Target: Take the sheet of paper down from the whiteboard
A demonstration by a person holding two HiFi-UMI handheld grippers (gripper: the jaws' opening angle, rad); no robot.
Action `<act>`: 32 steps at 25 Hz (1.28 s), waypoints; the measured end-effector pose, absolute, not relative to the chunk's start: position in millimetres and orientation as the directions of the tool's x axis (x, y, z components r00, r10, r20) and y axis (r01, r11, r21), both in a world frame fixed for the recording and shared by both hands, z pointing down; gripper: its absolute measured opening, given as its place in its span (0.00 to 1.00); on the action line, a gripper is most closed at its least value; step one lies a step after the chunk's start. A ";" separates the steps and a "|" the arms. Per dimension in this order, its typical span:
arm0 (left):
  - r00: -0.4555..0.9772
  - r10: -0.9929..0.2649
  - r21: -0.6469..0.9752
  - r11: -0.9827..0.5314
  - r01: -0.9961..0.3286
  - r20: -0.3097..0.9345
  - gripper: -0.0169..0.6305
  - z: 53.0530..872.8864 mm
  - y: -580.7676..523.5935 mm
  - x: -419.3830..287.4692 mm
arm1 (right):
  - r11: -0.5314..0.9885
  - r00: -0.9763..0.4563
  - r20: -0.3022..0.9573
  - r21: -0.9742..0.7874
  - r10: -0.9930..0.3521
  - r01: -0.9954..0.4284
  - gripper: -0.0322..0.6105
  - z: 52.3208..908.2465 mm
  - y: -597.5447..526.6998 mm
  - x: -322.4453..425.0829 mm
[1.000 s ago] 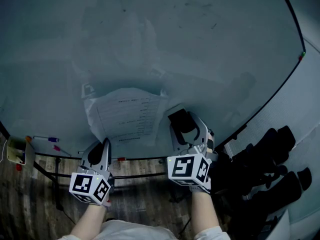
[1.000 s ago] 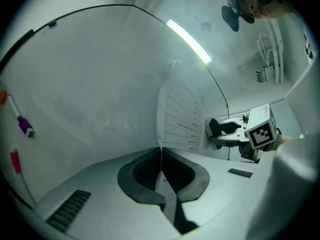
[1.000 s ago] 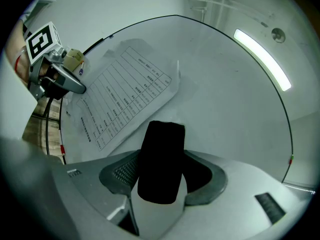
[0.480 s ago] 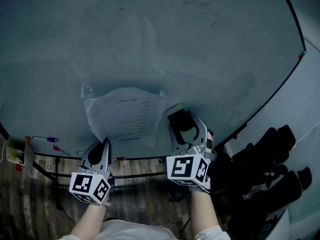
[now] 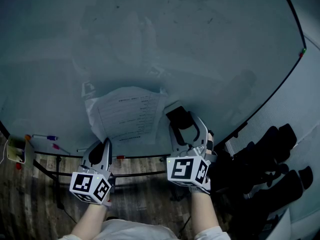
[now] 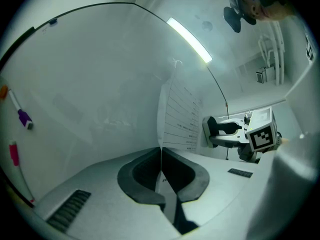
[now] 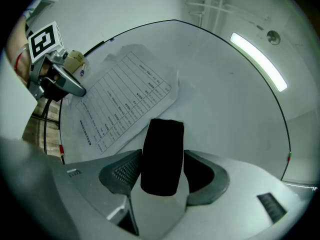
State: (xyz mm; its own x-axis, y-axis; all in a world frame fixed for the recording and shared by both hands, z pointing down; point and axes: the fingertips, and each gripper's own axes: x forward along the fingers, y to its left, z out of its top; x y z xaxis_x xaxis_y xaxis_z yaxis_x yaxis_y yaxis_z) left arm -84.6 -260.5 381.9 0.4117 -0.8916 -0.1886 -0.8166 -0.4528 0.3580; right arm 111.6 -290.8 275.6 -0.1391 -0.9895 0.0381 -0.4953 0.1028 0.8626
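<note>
Well left of the sheet of paper, a purple-capped marker rests low on the whiteboard. We have the left tongs pinched shut on the sheet's lower left edge, and the sheet itself hangs crumpled on the lower part of the board with its printed side towards us. At the sheet's lower right corner our right tongs are clamped on a black block.
</note>
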 end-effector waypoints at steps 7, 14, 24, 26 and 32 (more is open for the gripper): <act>0.391 -0.904 0.371 -0.428 -0.824 -0.172 0.05 385.3 -258.4 -89.8 | 0.093 -0.154 0.014 0.849 -0.988 -0.520 0.46 275.0 -279.0 112.8; 0.382 -0.910 0.369 -0.414 -0.832 -0.160 0.05 387.6 -259.5 -89.5 | 0.099 -0.202 -0.015 0.833 -0.979 -0.544 0.46 273.5 -266.6 100.6; 0.371 -0.916 0.377 -0.401 -0.835 -0.151 0.05 388.5 -263.7 -90.2 | 0.272 -0.365 0.036 0.735 -0.930 -0.621 0.46 290.4 -251.8 63.4; 0.368 -0.918 0.379 -0.396 -0.836 -0.147 0.05 387.9 -263.7 -90.6 | 0.321 -0.396 0.063 0.707 -0.916 -0.630 0.46 298.1 -252.1 56.3; 0.364 -0.920 0.382 -0.390 -0.838 -0.143 0.05 386.7 -264.9 -91.0 | 0.411 -0.432 0.119 0.602 -0.894 -0.685 0.46 323.8 -266.8 46.2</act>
State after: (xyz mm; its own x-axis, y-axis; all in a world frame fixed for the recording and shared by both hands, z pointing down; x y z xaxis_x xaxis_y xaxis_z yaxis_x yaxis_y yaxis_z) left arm -91.0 -264.9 386.7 0.3636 -0.9205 -0.1433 -0.8377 -0.3904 0.3818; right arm 46.2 -266.8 323.8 -0.4315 -0.8942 0.1191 -0.6847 0.4106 0.6022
